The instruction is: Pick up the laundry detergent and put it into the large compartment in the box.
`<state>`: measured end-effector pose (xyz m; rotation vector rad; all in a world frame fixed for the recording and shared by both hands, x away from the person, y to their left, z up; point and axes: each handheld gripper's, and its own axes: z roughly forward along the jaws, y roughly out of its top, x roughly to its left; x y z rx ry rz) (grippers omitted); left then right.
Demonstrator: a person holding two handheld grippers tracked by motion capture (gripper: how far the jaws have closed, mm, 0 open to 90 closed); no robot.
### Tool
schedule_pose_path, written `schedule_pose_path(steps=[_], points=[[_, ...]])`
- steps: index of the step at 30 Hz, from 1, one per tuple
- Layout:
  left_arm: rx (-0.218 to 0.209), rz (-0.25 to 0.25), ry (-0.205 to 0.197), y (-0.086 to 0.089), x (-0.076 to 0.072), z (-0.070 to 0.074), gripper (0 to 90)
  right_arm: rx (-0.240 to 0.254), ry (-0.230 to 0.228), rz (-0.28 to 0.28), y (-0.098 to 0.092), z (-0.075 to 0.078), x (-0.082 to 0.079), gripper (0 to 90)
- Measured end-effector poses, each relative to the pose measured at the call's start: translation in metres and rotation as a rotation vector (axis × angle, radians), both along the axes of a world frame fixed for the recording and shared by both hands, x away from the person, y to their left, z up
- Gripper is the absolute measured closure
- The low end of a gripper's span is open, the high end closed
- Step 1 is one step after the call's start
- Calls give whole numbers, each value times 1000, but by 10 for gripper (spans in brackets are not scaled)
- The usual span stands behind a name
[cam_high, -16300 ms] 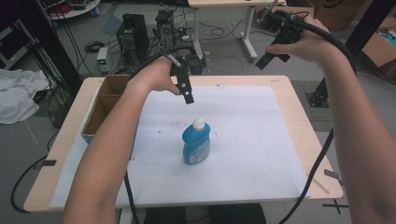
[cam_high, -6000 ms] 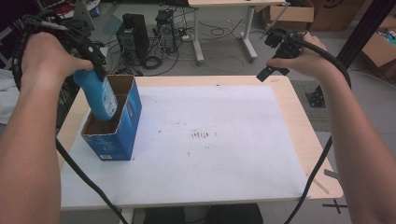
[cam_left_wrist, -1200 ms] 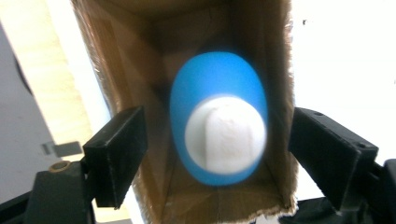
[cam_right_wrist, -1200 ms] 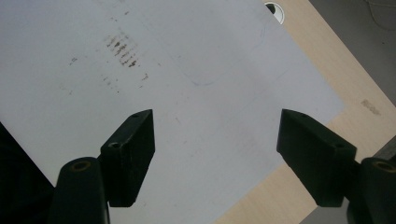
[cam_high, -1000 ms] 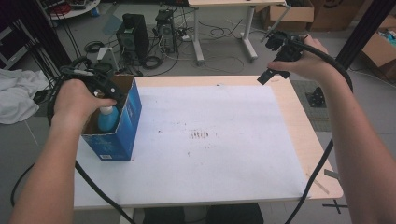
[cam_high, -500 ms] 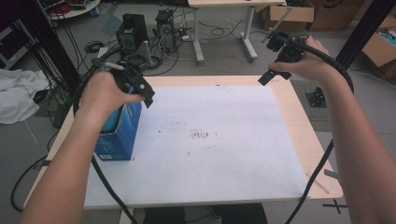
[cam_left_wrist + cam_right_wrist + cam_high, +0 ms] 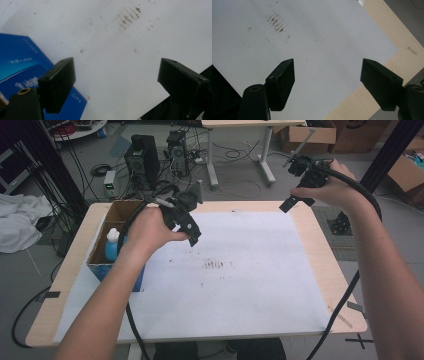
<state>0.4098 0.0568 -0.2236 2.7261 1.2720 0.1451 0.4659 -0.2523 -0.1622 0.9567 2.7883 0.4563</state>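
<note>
1. Since 0.5 s ago, left gripper (image 7: 192, 234) has shifted right, off the box (image 7: 114, 270) and over the white sheet (image 7: 240, 295).
2. Left gripper: jaws spread wide, nothing between them; in the left gripper view it (image 7: 115, 82) hangs above the sheet with the blue box wall (image 7: 20, 67) just beside one jaw.
3. Bottle (image 7: 112, 245), blue with white cap, stands upright inside the box at the table's (image 7: 345, 295) left edge.
4. Right gripper (image 7: 287, 204) is held above the far right corner; jaws spread, empty (image 7: 327, 82).
5. Brown smudges (image 7: 216, 265) mark mid-sheet.
</note>
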Motion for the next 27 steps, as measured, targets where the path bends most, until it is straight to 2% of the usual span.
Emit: schedule_pose_path(steps=[10,17,27], points=[[-2,-101,13,-37,-6,-21,154,-2,4,-4,-3,-2,1,274],[4,-130,26,-50,-8,-31,155,-11,12,-8,-3,-3,1,274],[8,-149,21,-59,-10,-35,155,-9,12,-7,-4,-4,1,274]])
